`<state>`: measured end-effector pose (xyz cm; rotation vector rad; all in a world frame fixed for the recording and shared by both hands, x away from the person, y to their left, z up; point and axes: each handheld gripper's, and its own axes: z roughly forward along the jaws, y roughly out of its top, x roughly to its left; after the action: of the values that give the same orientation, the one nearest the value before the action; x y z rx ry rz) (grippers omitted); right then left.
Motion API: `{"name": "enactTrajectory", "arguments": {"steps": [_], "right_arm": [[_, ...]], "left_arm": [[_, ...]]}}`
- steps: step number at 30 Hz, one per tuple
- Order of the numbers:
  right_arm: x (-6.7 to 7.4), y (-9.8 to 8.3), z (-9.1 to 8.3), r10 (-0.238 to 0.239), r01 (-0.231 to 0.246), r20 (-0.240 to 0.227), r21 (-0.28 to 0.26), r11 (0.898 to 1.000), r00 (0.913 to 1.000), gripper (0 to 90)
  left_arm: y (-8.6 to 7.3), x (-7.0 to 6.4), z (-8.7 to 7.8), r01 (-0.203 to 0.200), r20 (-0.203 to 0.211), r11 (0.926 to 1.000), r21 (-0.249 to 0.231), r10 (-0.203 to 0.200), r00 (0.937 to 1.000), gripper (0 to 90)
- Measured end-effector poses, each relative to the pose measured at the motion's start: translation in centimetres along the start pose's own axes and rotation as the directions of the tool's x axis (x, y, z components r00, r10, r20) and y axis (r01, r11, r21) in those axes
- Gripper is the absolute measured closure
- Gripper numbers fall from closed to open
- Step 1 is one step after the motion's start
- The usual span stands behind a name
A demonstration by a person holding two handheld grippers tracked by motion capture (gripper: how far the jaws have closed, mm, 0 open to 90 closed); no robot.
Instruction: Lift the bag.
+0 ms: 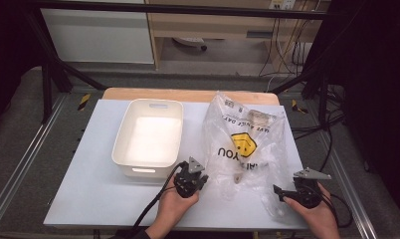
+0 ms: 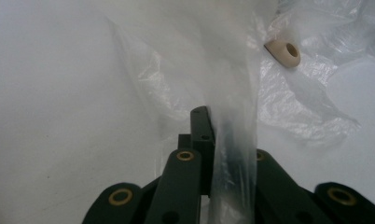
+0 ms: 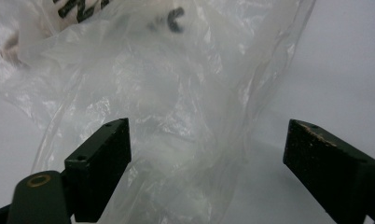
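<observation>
High view: clear plastic bag with yellow logo and black lettering lies crumpled on the white bench, just right of the white bin, between the two tools. Left tool sits at the bag's near-left edge; left gripper view shows its jaws clenched on a pulled-up fold of film, which runs taut between them. Right tool is at the bag's near-right corner; right gripper view shows its jaws released and standing wide, with loose film lying between them but neither pad touching it. A small beige ring-shaped piece lies in or under the film; which one can't be told. Handling judgement: the bag is very light, limp, with no stiffness, so it will sag and fold wherever unsupported. Film is slick and thin, so a pinch on a single layer may slip or stretch; a gathered, bunched fold or the rim near the mouth is the better grip. Low break risk, but tearing is possible if the two tools pull apart hard. Loose contents can shift or drop out if the mouth tips down.
</observation>
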<state>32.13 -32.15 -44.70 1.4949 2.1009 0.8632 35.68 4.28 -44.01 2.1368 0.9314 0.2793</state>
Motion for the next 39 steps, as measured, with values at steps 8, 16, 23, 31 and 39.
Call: {"name": "enactTrajectory", "arguments": {"steps": [8,16,23,31,39], "right_arm": [[0.8,-0.9,0.4,-0.044,0.044,-0.013,0.014,0.999,0.9990,14.5],[1.5,-0.6,0.4,-0.089,0.089,-0.058,-0.002,0.996,0.9944,37.8],[2.2,0.0,0.7,-0.147,0.145,-0.098,-0.024,0.989,0.9842,78.1],[2.4,0.7,0.8,-0.188,0.185,-0.138,-0.033,0.982,0.9725,90.0],[2.6,2.7,-0.8,-0.220,0.210,-0.110,-0.098,0.973,0.9691,90.0]], "left_arm": [[-0.4,0.1,-0.3,-0.007,0.005,0.9999,0.011,0.007,1.0000,89.3],[-0.5,0.1,-0.1,-0.015,0.014,0.9999,0.007,0.015,0.9998,89.5],[-0.3,0.0,-0.2,-0.020,0.028,0.9998,-0.007,0.020,0.9994,90.0],[0.5,0.7,-1.5,-0.001,0.051,0.9997,-0.026,0.003,0.9987,90.0],[2.1,1.7,-3.4,-0.016,0.037,0.9986,-0.051,0.017,0.9992,90.0]]}}
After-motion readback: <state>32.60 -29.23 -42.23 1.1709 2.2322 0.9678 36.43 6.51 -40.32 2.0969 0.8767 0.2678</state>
